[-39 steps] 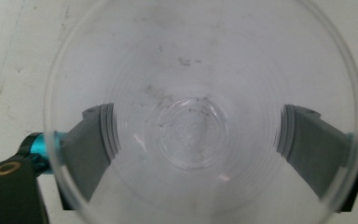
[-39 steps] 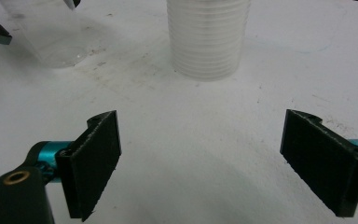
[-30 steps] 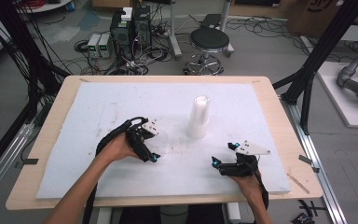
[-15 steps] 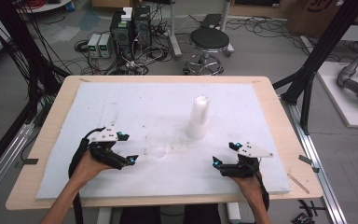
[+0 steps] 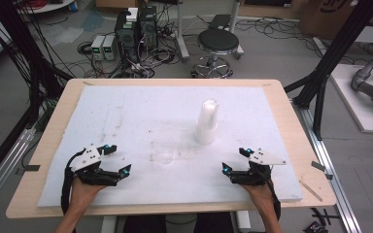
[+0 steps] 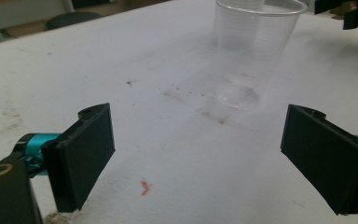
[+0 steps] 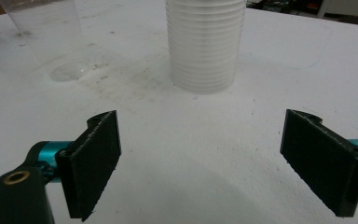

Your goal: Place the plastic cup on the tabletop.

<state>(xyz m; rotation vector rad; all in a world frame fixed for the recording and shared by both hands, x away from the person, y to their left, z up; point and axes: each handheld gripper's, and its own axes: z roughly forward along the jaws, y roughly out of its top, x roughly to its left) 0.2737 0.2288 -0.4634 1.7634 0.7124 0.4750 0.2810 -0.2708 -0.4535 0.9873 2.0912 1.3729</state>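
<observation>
Single clear cup [image 5: 166, 154]: standing mid-table, freed | left gripper [image 5: 116, 160]: drawn back from it, jaws spread, empty | right gripper [image 5: 234, 160]: spread, empty | cup stack [image 5: 207, 122]: behind, next cup due.

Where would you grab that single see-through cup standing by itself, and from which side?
Probably around the upper wall of the single cup, coming in level from the left tongs, whose open jaws face it. It stands upright, mouth up, apart from the stack of cups, so its round sides look free. Squeeze lightly; thin plastic may buckle.
</observation>
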